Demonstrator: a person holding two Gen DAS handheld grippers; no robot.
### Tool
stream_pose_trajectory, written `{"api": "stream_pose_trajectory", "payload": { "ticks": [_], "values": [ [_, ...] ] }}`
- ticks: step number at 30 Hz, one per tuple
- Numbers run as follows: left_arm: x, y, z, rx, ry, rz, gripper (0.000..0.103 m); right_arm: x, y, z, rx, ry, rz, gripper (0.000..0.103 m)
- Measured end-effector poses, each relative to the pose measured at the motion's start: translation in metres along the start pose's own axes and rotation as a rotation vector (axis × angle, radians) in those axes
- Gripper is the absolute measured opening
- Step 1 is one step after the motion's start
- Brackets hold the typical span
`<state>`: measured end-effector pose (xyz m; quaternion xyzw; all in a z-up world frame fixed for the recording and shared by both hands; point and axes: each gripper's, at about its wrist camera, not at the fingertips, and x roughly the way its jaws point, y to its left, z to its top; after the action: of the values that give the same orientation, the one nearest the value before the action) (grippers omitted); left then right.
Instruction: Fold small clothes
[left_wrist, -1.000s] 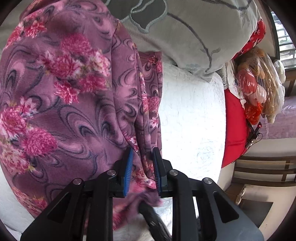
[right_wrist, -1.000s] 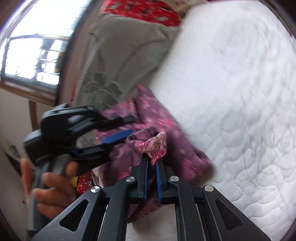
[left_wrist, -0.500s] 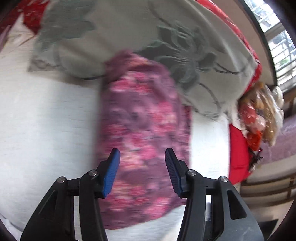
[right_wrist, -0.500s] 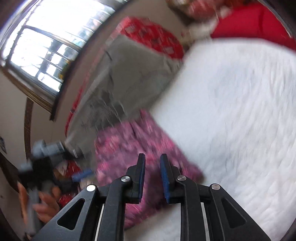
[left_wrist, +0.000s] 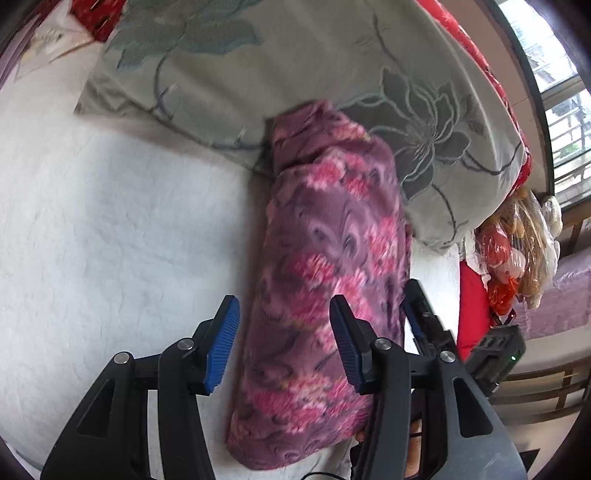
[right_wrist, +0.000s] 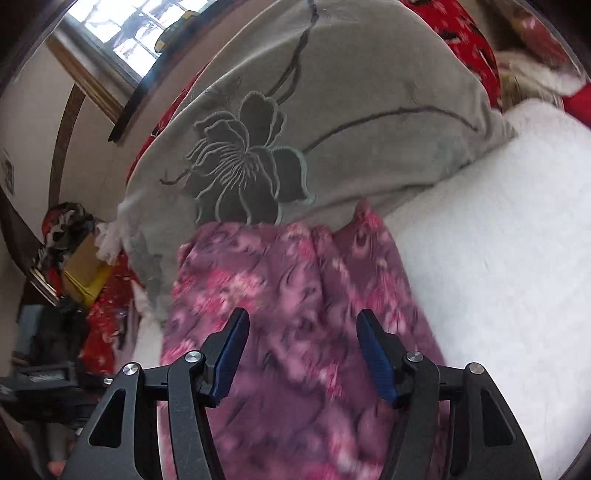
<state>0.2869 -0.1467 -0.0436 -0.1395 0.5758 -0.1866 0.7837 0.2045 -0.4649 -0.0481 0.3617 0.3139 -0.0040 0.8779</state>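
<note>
While both sets of jaws gape wide and grip nothing, the left gripper and right gripper hover over the folded purple floral garment. It lies on the white quilted bed, its 12 o'clock end touching a grey flower-embroidered pillow.
</note>
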Motion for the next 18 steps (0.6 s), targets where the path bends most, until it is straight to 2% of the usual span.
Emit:
{"api": "stream_pose_trajectory", "payload": {
  "ticks": [1, 3, 4, 5, 8, 11, 13, 18],
  "values": [
    [0.001, -0.004, 0.003, 0.007, -0.008, 0.002, 0.054, 0.006, 0.000, 0.002, -0.011, 0.015, 0.003, 0.063],
    [0.007, -0.010, 0.005, 0.018, -0.022, 0.008, 0.055, 0.014, 0.004, 0.000, -0.026, 0.058, 0.039, 0.051],
    [0.012, -0.014, 0.006, 0.016, -0.020, 0.008, 0.055, 0.015, 0.005, -0.001, -0.040, 0.068, 0.073, 0.014],
    [0.018, -0.015, 0.006, 0.009, -0.011, 0.003, 0.055, 0.011, 0.007, -0.001, -0.051, 0.070, 0.084, 0.004],
    [0.030, -0.020, 0.001, 0.000, -0.009, 0.012, 0.055, -0.016, 0.013, 0.004, -0.094, -0.012, 0.125, 0.004],
    [0.034, -0.026, -0.002, 0.025, -0.029, 0.030, 0.065, -0.042, 0.011, 0.015, -0.100, -0.109, 0.097, 0.003],
    [0.042, -0.027, -0.003, 0.029, -0.025, 0.058, 0.067, -0.037, 0.006, 0.015, -0.111, -0.097, 0.022, 0.003],
    [0.073, -0.020, -0.007, -0.012, 0.030, 0.074, 0.077, -0.002, -0.013, 0.005, -0.086, 0.014, -0.095, 0.004]
  ]
}}
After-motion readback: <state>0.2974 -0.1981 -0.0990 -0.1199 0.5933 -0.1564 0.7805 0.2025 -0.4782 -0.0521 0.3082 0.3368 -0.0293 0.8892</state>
